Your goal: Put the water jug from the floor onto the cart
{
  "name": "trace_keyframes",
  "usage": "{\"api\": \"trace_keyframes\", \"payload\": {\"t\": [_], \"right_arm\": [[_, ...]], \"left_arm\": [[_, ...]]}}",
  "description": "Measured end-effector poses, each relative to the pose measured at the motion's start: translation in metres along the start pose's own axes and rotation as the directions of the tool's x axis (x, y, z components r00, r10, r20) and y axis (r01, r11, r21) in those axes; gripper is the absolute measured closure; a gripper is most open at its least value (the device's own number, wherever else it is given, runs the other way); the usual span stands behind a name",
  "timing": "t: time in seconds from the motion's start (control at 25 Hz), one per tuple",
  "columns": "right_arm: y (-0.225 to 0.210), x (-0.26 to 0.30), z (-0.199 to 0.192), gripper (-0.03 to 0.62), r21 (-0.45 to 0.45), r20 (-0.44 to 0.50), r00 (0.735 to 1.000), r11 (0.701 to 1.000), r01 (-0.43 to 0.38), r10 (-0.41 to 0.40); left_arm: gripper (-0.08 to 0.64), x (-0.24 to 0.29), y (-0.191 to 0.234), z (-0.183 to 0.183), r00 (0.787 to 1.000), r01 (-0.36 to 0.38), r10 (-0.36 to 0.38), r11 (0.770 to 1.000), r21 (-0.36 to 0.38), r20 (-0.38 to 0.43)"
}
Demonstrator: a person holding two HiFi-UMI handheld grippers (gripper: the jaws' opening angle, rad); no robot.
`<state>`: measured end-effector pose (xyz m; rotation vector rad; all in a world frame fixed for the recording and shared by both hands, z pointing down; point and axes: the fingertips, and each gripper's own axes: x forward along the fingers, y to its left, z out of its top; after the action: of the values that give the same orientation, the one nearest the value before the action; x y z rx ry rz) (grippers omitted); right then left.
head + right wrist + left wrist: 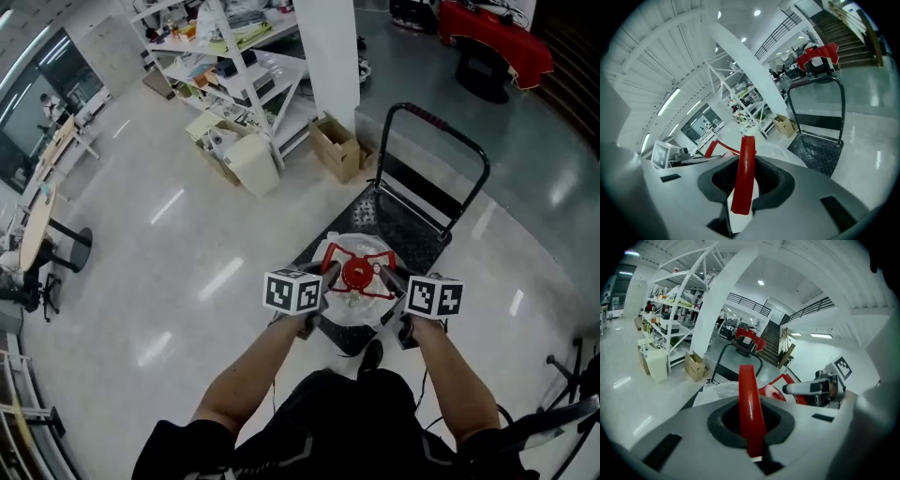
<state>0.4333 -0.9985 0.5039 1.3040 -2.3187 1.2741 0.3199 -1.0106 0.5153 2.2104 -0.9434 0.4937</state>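
Our left gripper (328, 274) is clamped on one strap of the red handle (750, 404) that crowns the water jug (349, 307). Our right gripper (386, 276) is clamped on the strap at the opposite side, with the red cap (357, 274) between them.

The jug sits over the near edge of the cart (410, 228), whose deck is a black studded plate with the push bar (441, 127) at its far end. We cannot tell whether the jug rests on the deck or hangs just above it.

Around the cart lies a glossy pale floor (187, 253). Beyond it stand a white pillar (328, 56), cardboard boxes (337, 147) and white shelving (234, 66), with red furniture (492, 37) at the far right.

Both forearms (253, 366) reach forward and down, close together, with the marker cubes (292, 291) facing up.

The jug's clear body is mostly hidden under the grippers. A dark shoe (371, 354) shows just below it.
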Motion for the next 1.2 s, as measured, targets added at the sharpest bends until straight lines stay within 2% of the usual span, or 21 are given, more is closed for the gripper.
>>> {"api": "trace_keyframes", "payload": {"t": [0.16, 0.44, 0.72, 0.92, 1.2], "right_arm": [[-0.018, 0.037, 0.028, 0.512, -0.019, -0.043, 0.999, 0.999, -0.033, 0.032], [-0.050, 0.112, 0.043, 0.512, -0.010, -0.109, 0.994, 1.000, 0.019, -0.020], [-0.087, 0.183, 0.024, 0.512, 0.002, -0.133, 0.989, 0.998, 0.067, -0.066], [-0.121, 0.214, -0.007, 0.512, 0.019, -0.175, 0.980, 0.995, 0.101, -0.096], [-0.141, 0.244, -0.034, 0.512, 0.045, -0.220, 0.970, 0.992, 0.117, -0.105]], "left_arm": [[0.552, 0.026, 0.031, 0.020, 0.999, -0.040, 0.040, 0.998, -0.044, 0.014], [0.552, 0.074, 0.097, 0.023, 0.999, -0.042, 0.038, 0.993, -0.112, -0.035], [0.552, 0.123, 0.162, -0.004, 0.995, -0.044, 0.031, 0.990, -0.136, -0.100], [0.552, 0.156, 0.188, -0.042, 0.987, -0.064, 0.040, 0.986, -0.155, -0.153], [0.552, 0.178, 0.216, -0.074, 0.980, -0.096, 0.062, 0.980, -0.177, -0.190]]}}
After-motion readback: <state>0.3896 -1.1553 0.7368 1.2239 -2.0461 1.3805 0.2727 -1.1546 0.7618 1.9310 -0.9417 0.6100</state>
